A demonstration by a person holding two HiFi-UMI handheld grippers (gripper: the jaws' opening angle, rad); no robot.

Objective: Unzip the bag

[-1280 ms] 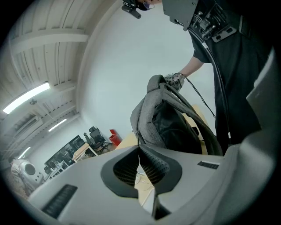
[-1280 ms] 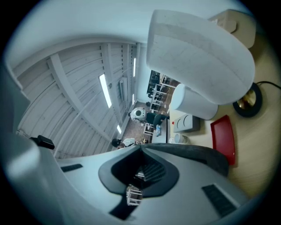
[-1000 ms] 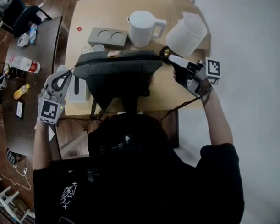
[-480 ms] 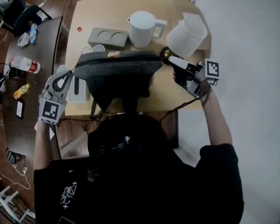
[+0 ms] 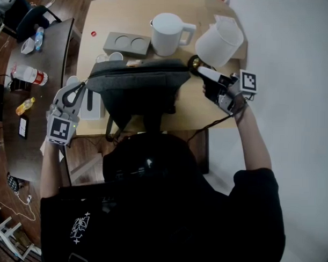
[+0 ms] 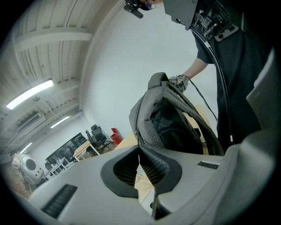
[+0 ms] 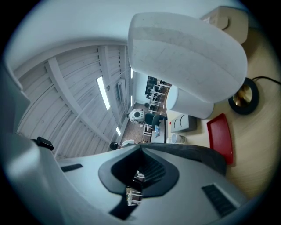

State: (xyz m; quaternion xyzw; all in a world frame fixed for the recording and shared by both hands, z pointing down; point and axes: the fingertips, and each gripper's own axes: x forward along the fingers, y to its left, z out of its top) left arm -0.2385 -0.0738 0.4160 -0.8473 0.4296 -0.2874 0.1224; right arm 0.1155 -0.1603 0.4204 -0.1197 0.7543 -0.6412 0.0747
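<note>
A grey backpack (image 5: 139,81) lies along the wooden table (image 5: 207,110), its straps hanging over the near edge. My left gripper (image 5: 82,86) is shut at the bag's left end. In the left gripper view the bag (image 6: 167,118) rises just past the closed left gripper (image 6: 139,147), and its zip seam runs down to the tips. My right gripper (image 5: 196,65) is shut at the bag's right end. In the right gripper view the dark bag fabric (image 7: 193,154) lies at the closed right gripper (image 7: 139,151), and a small metal piece, apparently the zip pull, shows between the pads.
Behind the bag stand a white kettle (image 5: 168,34), a white jug (image 5: 218,41), a grey block with two round hollows (image 5: 127,44) and a brass-coloured round thing (image 5: 194,60). A red tray (image 7: 221,136) lies by the bag. A dark side table (image 5: 43,53) at the left carries bottles.
</note>
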